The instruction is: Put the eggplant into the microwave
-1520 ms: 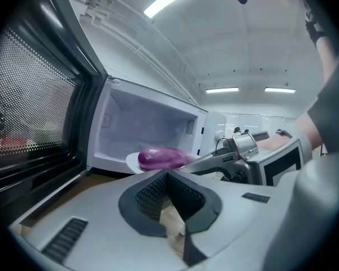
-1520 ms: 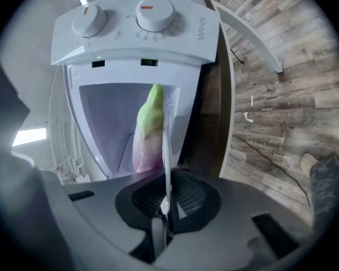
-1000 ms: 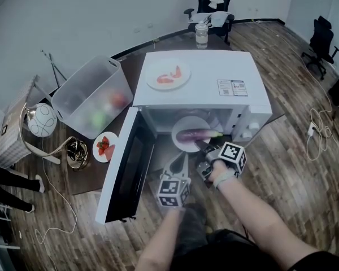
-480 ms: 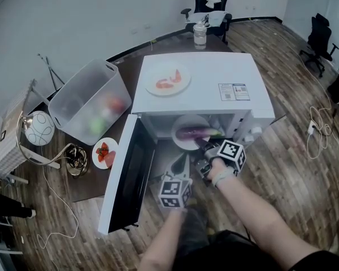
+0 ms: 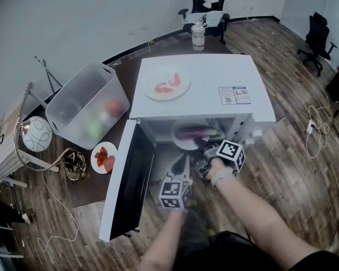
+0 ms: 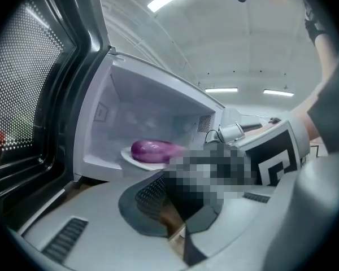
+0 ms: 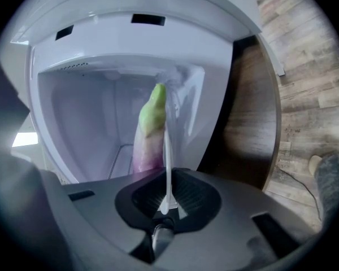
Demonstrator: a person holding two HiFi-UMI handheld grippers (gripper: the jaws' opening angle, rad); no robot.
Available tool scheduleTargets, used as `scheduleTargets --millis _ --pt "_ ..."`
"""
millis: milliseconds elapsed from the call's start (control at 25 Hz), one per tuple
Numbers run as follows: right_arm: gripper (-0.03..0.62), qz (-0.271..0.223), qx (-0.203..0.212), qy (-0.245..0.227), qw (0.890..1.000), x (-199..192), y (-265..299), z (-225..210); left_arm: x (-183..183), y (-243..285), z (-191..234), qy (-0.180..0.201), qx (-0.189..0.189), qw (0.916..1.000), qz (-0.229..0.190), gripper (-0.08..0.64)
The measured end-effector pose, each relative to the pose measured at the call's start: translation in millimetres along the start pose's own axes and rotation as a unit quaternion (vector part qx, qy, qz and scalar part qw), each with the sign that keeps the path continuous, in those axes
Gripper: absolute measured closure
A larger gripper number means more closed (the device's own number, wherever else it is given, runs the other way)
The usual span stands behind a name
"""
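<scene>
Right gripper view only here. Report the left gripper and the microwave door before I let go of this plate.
Observer: The left gripper hangs in front of the microwave, shut and holding nothing.
Operator: Now the door.
Observer: The door stands swung wide open to the left, apart from the left gripper.
Operator: Tell me what is on top of the microwave.
Observer: A second plate with pinkish-red food sits on its top, towards the left.

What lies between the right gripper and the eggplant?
The white plate, its rim pinched edge-on by the right gripper; the eggplant lies on it inside the microwave. Right gripper view shows this.
</scene>
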State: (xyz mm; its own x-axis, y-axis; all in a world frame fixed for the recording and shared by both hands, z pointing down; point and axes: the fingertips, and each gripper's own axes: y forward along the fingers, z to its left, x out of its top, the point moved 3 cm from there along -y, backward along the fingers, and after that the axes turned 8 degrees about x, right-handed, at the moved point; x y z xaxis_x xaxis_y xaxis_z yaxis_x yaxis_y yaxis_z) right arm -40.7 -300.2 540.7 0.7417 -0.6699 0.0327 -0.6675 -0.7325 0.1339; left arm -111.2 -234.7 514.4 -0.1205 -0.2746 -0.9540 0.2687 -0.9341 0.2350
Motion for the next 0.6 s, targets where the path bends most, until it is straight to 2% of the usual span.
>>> scheduleTargets --millis 440,600 --pt "0.571 -0.004 -0.003 0.001 1.000 0 9 1 -1 12 3 -0.009 -0.010 0.9999 0.004 0.561" --pt "0.568 0.007 -0.006 -0.012 1.000 1 9 2 0 14 3 -0.008 -0.012 0.9999 0.007 0.560"
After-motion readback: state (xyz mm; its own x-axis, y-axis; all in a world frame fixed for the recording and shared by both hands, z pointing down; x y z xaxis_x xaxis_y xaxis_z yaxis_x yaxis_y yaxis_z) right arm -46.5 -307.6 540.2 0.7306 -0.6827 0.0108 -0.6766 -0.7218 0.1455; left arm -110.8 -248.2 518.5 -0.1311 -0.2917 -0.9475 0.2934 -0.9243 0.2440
